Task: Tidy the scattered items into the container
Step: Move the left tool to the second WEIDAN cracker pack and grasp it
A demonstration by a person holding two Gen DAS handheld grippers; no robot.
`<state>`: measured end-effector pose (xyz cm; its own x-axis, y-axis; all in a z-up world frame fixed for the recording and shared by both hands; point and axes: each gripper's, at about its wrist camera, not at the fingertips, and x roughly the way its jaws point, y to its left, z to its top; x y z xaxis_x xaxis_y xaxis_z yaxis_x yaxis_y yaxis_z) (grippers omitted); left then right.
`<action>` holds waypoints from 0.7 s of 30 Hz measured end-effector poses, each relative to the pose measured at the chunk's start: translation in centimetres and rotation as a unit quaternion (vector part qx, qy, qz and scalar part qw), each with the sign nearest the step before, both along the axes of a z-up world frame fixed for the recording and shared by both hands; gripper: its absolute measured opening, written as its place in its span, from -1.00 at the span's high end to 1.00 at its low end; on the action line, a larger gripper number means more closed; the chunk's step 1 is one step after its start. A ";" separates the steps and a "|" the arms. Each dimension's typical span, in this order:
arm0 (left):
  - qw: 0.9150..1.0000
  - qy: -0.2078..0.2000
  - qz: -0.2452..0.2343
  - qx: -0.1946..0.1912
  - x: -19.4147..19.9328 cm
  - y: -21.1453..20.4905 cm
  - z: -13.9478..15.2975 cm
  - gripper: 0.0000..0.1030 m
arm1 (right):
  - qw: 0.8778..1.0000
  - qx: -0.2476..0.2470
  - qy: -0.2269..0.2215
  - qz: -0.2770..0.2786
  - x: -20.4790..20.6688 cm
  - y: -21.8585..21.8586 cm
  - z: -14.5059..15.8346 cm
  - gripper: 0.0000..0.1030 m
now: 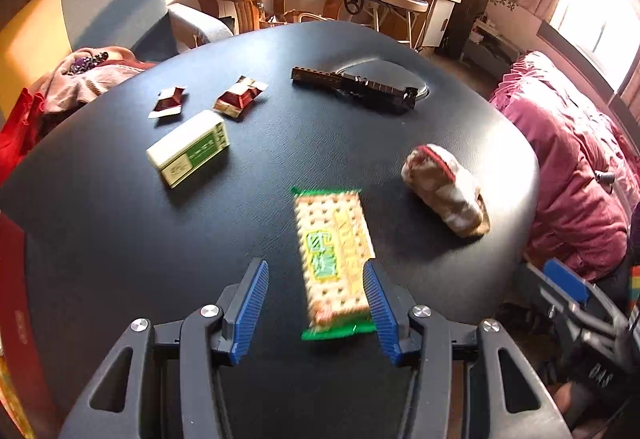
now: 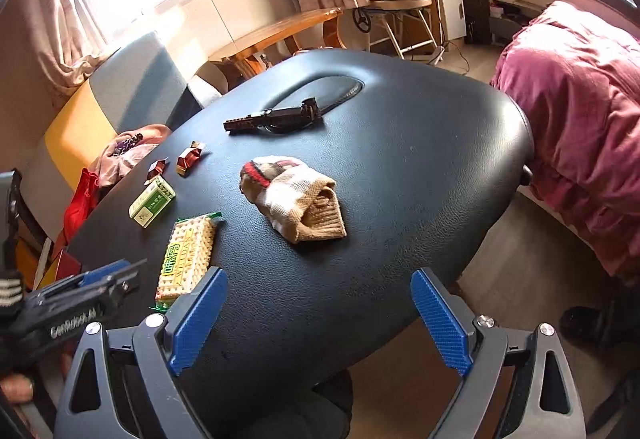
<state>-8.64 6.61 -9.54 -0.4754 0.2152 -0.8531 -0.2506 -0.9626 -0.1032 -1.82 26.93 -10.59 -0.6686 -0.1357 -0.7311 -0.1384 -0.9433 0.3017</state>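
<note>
Left claw (image 1: 316,309): jaws apart, nothing clamped. It hangs above the black bench (image 1: 280,143), over the near end of the cracker pack (image 1: 334,259); the right pad overlaps the pack's edge in the left wrist view, but contact cannot be judged. Right claw (image 2: 320,319): jaws wide apart, empty, over the bench's near edge, with the cracker pack just left of its left pad.

Beyond the pack, to the right, lies a folded sock (image 1: 444,191). To the left lies a white-and-green box (image 1: 188,149). Further back sit two red-brown wrapped sweets (image 1: 240,97), apart from each other. At the far side a dark, long block model (image 1: 356,85) lies across a recess in the bench. No container is identifiable in either view. A bed with a pink cover (image 2: 576,119) stands right of the bench.
</note>
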 end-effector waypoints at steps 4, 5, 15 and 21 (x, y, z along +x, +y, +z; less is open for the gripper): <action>1.000 0.000 -0.006 -0.012 -1.7 1.5 -0.5 0.02 | 1.000 -0.001 -0.003 -0.002 -0.2 0.5 -0.3 -0.82; 1.000 0.002 -0.011 -0.016 -1.9 1.9 -0.6 0.02 | 1.000 0.000 -0.002 -0.004 -0.2 0.6 -0.3 -0.82; 0.998 0.026 0.001 -0.055 -2.5 3.3 -2.5 0.01 | 0.998 0.041 0.021 0.044 -1.7 1.1 1.7 -0.82; 0.998 0.019 0.050 -0.018 -0.1 -0.9 -2.2 0.02 | 0.992 0.075 0.050 0.092 -6.3 -0.7 3.3 -0.81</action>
<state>-8.74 5.67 -11.77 -0.5243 0.1358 -0.8407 -0.1569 -0.9857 -0.0614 -8.08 26.26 -7.26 -0.7127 -0.1576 -0.6835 0.0642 -0.9850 0.1602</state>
